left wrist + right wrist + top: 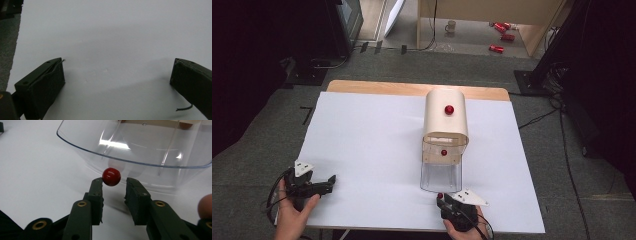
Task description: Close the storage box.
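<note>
Right gripper (113, 187) fingers stand slightly parted around the red knob (111, 176); left gripper (117, 75) fingers spread wide.

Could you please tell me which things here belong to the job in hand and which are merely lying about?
In the job:
red knob at the right gripper
clear lid
cream bread box

Lying about:
left gripper, open over bare table
mug and red cans on the floor
</note>
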`<state>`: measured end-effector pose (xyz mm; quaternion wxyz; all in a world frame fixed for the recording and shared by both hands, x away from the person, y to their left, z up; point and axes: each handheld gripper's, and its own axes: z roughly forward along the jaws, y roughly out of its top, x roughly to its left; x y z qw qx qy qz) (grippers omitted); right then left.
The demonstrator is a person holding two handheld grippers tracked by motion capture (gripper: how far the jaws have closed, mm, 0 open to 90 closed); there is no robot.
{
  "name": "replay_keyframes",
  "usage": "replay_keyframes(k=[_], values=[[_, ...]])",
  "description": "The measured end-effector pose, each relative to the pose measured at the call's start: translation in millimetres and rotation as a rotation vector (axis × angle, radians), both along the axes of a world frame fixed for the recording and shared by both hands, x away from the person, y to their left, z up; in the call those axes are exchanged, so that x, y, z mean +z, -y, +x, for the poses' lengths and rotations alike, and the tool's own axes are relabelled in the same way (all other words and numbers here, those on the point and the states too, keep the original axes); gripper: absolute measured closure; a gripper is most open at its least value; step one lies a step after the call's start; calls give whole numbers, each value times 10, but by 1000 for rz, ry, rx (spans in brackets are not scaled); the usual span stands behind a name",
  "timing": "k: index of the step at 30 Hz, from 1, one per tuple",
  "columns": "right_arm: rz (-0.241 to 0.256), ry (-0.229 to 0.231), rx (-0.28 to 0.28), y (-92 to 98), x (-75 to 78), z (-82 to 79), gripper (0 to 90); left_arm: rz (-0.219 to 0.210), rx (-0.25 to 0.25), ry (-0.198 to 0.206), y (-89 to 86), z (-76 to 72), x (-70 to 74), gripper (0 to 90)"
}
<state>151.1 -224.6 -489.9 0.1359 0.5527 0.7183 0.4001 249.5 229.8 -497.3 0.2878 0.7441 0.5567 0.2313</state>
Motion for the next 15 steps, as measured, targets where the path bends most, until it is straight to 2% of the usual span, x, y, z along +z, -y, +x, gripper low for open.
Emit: replay_keyframes(k=[4,15], values=[[2,5,4,-12,15,4,741,0,0,0,0,-1,0,0],[19,36,-5,2,162,10,751,0,0,0,0,-1,0,0]])
